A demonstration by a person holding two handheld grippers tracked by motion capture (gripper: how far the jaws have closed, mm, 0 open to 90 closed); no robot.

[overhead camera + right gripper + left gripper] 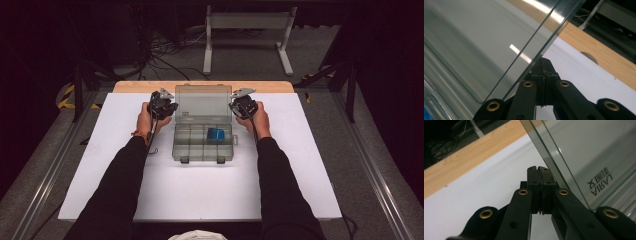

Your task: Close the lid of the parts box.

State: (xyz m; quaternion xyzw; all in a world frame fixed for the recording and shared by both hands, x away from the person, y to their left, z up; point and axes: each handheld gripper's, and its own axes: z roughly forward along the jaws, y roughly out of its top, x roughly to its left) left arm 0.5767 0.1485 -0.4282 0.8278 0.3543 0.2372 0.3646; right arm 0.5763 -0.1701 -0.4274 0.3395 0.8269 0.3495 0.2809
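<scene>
Plainly, clear rectangular plastic box [203, 135]

Lab: black curtains [30, 60], floor cables [165, 50], railed table [200, 195].

Your table [295, 165] had a white top, with a strip of bare light wood [140, 86] along the edge beyond your tools. Directly on the white surface sat one clear plastic compartment box [186, 142], between your two tools, its lid standing up at the end nearest their tips. Ahead of the jaws the white surface ran on to the wood strip.
</scene>
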